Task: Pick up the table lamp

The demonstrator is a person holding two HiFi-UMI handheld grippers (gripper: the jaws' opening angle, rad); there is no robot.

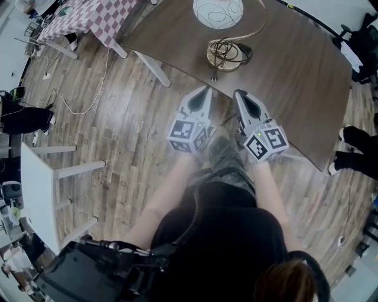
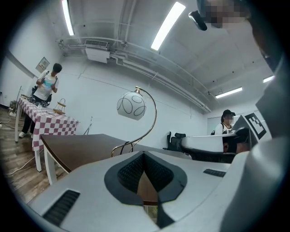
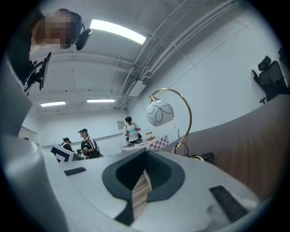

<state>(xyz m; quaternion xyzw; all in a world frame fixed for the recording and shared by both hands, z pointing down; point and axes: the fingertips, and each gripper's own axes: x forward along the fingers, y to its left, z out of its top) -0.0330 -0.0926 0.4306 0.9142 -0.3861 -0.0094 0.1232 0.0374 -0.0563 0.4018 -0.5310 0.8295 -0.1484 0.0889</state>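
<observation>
Closed, empty at left gripper [image 1: 206,89] and right gripper [image 1: 238,93]. Likely top-heavy, fragile at globe [image 1: 218,12]; best gripping table lamp's [image 1: 224,52] stiff stem [image 3: 191,113] near table's [image 1: 295,76] edge.

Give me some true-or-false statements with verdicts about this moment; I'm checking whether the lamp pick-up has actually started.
1. The table lamp stands on the brown table. True.
2. The left claw is closed on the lamp's gold arm. False: it is shut on nothing and has not reached the lamp.
3. The lamp's shade is a white globe with dark looping lines. True.
4. The right claw is wide open. False: it is shut and empty.
</observation>
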